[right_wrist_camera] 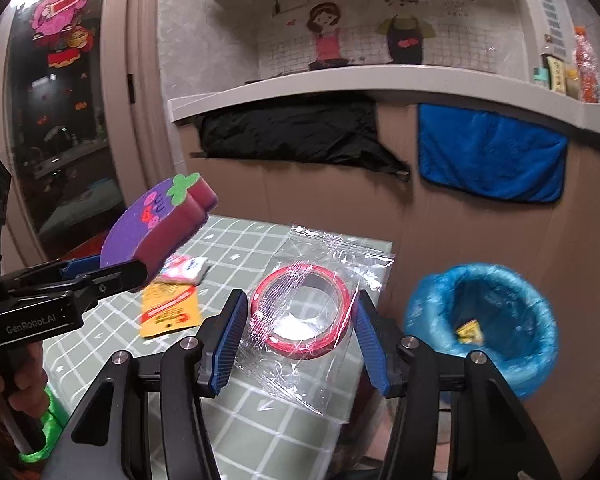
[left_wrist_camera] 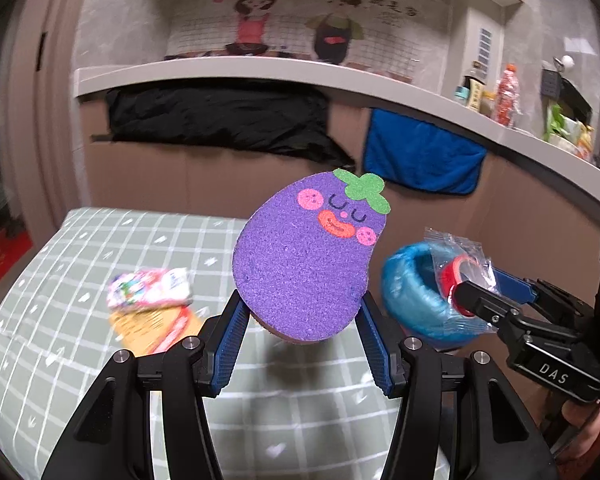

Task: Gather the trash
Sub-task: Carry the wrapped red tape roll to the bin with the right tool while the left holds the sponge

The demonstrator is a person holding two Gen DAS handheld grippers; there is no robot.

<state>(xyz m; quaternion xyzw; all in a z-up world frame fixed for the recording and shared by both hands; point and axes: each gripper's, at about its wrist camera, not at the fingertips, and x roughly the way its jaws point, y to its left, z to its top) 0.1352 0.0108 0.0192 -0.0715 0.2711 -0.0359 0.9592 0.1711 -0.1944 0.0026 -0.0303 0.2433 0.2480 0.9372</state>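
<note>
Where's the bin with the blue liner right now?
The bin with the blue liner sits low at the right of the right wrist view, beyond the checked table's right edge, just right of the bagged red tape roll in the right tongs.

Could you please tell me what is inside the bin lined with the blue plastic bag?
Inside the blue-bagged bin, one small yellow wrapper lies near the bottom. The near wall and bag folds hide the rest of the floor.

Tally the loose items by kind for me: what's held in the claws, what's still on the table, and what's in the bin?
Eggplant sponge, in left claw: 1
Bagged tape roll, in right claw: 1
Snack wrappers on table: 2 (pink-white, orange-yellow)
Yellow scrap in bin: 1
Total: 5
</note>
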